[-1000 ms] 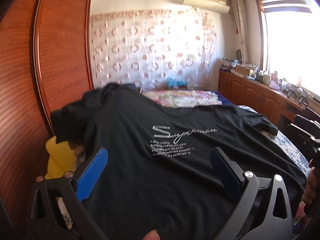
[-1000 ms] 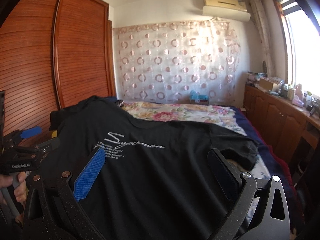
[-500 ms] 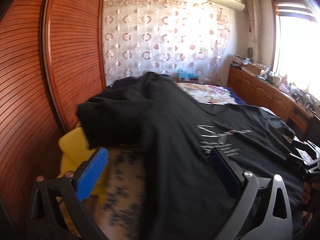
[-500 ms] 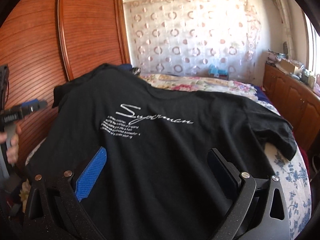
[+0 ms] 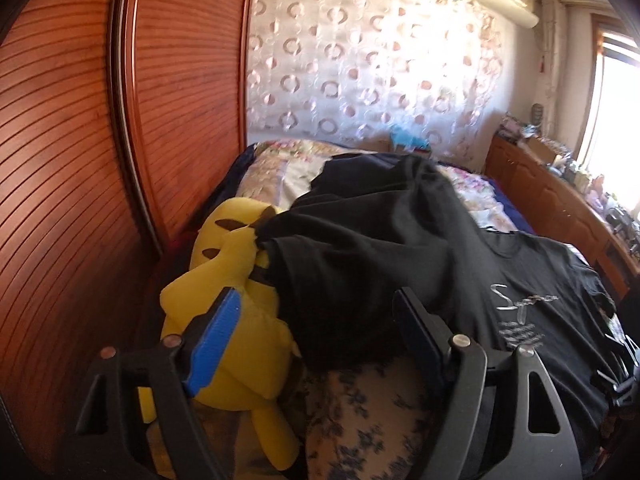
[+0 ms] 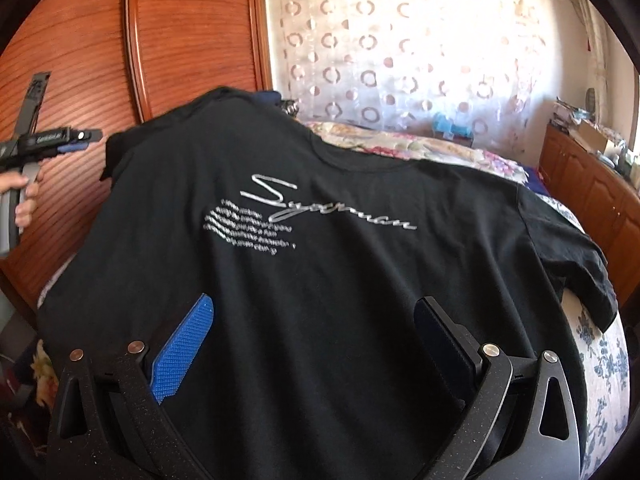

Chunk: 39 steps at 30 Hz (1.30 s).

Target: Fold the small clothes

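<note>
A bedroom: a bed [image 6: 600, 360] with a flowered sheet fills the lower half of both views, a reddish slatted wardrobe [image 5: 80, 160] stands along the left, and a curtain with ring patterns hangs at the back.

A black T-shirt [image 6: 320, 260] lies spread, print side up, across the centre of the right wrist view, one sleeve reaching the right edge. In the left wrist view its other sleeve is bunched at centre, draped against a yellow plush toy [image 5: 224, 280] at lower left.

Your left gripper [image 5: 316, 320] has just been closing, yet its jaws stand apart, with the bunched sleeve edge just ahead of them and nothing pinched. Your right gripper [image 6: 316, 328] is spread wide above the shirt's lower body, holding nothing.

To do this step well, take only the sleeve cloth, clear of the toy. Pinch close to the sleeve hem, lift just enough to free it, then draw it straight across onto the shirt's body so the fold line runs parallel to the side seam.
</note>
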Motion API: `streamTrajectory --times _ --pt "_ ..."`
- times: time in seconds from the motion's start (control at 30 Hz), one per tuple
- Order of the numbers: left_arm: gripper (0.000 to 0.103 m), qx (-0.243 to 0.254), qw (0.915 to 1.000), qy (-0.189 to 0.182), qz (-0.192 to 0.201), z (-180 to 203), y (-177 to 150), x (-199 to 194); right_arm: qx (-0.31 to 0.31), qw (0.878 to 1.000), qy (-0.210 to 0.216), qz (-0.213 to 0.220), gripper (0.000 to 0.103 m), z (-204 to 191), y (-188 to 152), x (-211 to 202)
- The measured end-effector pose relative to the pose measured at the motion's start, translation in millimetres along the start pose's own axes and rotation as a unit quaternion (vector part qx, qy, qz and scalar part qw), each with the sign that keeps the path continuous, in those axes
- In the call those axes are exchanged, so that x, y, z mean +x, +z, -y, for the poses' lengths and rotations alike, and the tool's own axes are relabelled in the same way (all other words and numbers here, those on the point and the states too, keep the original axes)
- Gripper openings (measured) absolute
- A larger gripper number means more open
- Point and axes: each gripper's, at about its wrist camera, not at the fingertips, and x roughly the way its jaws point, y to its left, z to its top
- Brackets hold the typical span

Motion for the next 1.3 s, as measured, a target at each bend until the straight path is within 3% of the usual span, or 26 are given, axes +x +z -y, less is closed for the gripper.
streamTrajectory --times 0.03,0.1,0.17,0.37,0.4,0.5,0.57,0.87,1.03,1.17,1.3 --pt "0.077 -0.004 1.0 -0.005 -0.004 -2 2 6 -0.003 1.0 -0.002 -0.003 0.102 -1 -1 1" --pt "0.058 -0.014 0.9996 -0.018 -0.014 -5 4 15 -0.008 1.0 -0.006 -0.001 0.102 -3 -2 0" --pt "0.05 -0.014 0.9994 -0.022 -0.021 -5 3 22 -0.015 1.0 -0.012 0.001 0.102 -7 -3 -1" --pt "0.043 0.002 0.9991 -0.022 -0.036 3 -5 26 -0.027 0.999 -0.022 0.007 0.102 -9 -5 -3" --pt "0.031 0.004 0.9989 -0.024 -0.039 3 -4 27 -0.026 0.999 -0.021 0.006 0.102 -9 -4 -2" --pt "0.011 0.013 0.9987 -0.027 -0.042 6 -3 26 -0.014 1.0 -0.019 0.003 0.102 -5 -5 -1" --pt "0.006 0.03 0.9989 -0.013 -0.035 13 -1 19 -0.004 1.0 -0.017 0.002 0.102 -1 -5 -1" --pt "0.003 0.075 0.9969 -0.018 0.014 48 26 -23 -0.002 1.0 -0.019 0.002 0.102 -2 -5 -2" --pt "0.003 0.119 0.9914 -0.044 0.031 100 51 -35 -0.002 1.0 -0.02 0.002 0.102 -2 -6 -3" --pt "0.003 0.162 0.9836 -0.076 0.02 151 54 -36 -0.002 1.0 -0.02 0.002 0.102 -3 -6 -3" --pt "0.022 0.194 0.9763 -0.095 0.013 179 42 -41 -0.002 1.0 -0.017 0.001 0.102 -3 -6 -3"
